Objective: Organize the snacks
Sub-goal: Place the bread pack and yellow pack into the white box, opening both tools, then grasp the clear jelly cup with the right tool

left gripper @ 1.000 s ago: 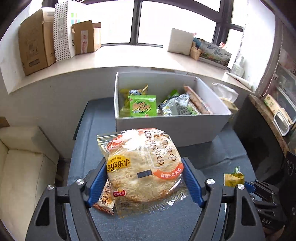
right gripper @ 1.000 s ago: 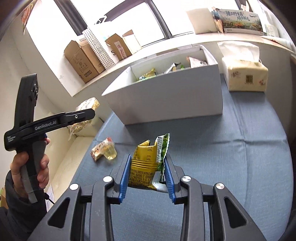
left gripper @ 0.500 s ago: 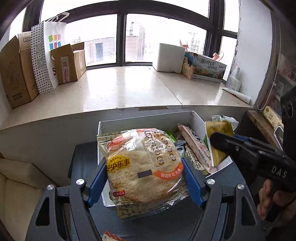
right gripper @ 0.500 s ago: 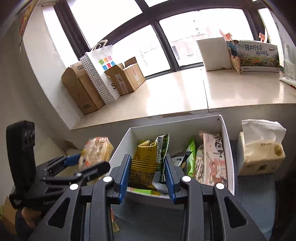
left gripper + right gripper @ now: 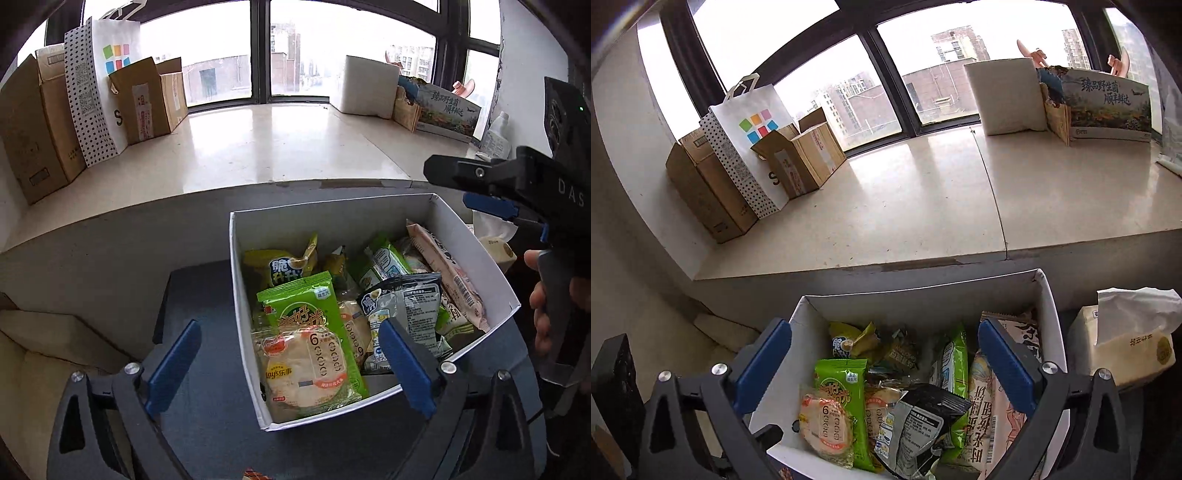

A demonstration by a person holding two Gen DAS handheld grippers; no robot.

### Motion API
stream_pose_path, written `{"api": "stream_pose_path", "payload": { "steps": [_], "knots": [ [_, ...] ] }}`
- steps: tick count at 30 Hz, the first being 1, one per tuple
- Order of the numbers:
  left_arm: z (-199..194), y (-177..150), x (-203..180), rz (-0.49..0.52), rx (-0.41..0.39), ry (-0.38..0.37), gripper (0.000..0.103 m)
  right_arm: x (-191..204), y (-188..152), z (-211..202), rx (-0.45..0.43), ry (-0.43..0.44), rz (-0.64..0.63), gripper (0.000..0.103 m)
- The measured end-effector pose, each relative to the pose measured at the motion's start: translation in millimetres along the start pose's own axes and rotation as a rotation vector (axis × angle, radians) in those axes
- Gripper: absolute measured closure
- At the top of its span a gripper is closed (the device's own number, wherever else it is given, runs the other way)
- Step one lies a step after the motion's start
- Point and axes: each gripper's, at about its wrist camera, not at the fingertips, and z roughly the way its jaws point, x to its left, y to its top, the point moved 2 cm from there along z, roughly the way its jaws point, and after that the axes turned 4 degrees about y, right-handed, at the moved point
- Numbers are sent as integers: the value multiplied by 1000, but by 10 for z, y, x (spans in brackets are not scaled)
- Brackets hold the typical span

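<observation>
Both grippers hang above the white box (image 5: 236, 295), which holds several snack packets. The jaws of my left gripper (image 5: 291, 365) are opening, with nothing pressed between the blue pads. The round Lay's rice cracker pack (image 5: 306, 373) lies loose below them at the box's near end, on a green packet (image 5: 303, 306). My right gripper (image 5: 884, 365) is also opening, and its pads hold nothing. A gold-yellow packet (image 5: 899, 350) lies among the snacks beneath it. In the left wrist view the right gripper (image 5: 461, 188) reaches in over the box's far right corner, held by a hand (image 5: 541, 302).
The box stands on a blue-grey table (image 5: 207, 424) against a wide stone windowsill (image 5: 905, 206). Cardboard boxes (image 5: 713, 184) and a paper bag (image 5: 753, 140) stand at the sill's left. A tissue pack (image 5: 1126, 354) sits right of the box. One snack (image 5: 255, 474) lies at the table's near edge.
Both grippers moved forward from the table to above the box and opened. The rice cracker pack left the left gripper and the yellow packet left the right; both now lie in the box.
</observation>
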Motion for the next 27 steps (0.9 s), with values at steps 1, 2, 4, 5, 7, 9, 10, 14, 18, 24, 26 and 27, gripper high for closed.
{"api": "stream_pose_path", "payload": {
  "steps": [1, 2, 4, 5, 7, 9, 10, 14, 18, 24, 26, 27],
  "knots": [
    [-26, -19, 13, 7, -1, 1, 3, 10, -26, -29, -4, -12, -17, 0],
    [-61, -36, 25, 12, -9, 0, 3, 26, -47, -68, -11, -25, -37, 0],
    [-129, -69, 39, 23, -20, 15, 3, 71, -80, -146, -20, -28, -71, 0],
    [-175, -74, 43, 25, -25, 12, 3, 93, -90, -194, -28, -33, -81, 0],
    [-291, -99, 46, 25, -43, -3, 3, 134, -123, -332, -52, -23, -96, 0],
    [-445, -120, 20, 32, -70, -8, 3, 189, -183, -497, -74, -2, -110, 0],
    [-544, -139, 7, 36, -94, 5, 3, 225, -221, -587, -77, 6, -126, 0],
    [-1020, -235, -20, 40, -180, 3, 0, 394, -459, -961, -97, 24, -209, 0],
    [-1432, -394, 0, 32, -253, 34, 0, 508, -812, -1324, -91, 80, -242, 0],
    [-1801, -844, 146, -27, -274, 30, 0, 637, -1623, -1479, -22, 119, -313, 0],
    [-1883, -1034, 221, -55, -271, 23, 0, 667, -1903, -1390, 30, 134, -321, 0],
    [-1905, -1135, 264, -70, -260, 27, 0, 683, -2030, -1324, 52, 142, -322, 0]
  ]
}}
